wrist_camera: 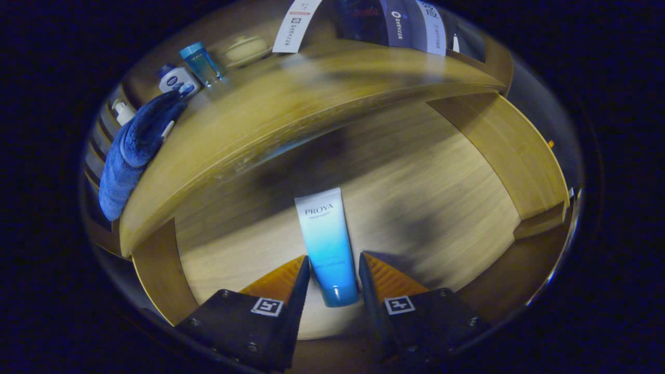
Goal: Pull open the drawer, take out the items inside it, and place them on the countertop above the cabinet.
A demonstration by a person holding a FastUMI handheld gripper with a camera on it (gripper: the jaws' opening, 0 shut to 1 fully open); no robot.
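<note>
A white-to-blue cosmetic tube stands between my fingers, cap end toward me and printed end pointing away. My gripper is shut on the tube's lower half, with both fingers pressing its sides. Behind and below it lies the open wooden drawer, whose floor looks streaked with motion blur while the tube stays sharp. The wooden countertop curves across above the drawer.
On the countertop's left end lie a folded blue towel, a white pump bottle, a white jar, a blue bottle and a pale dish. The drawer's side wall rises on the right.
</note>
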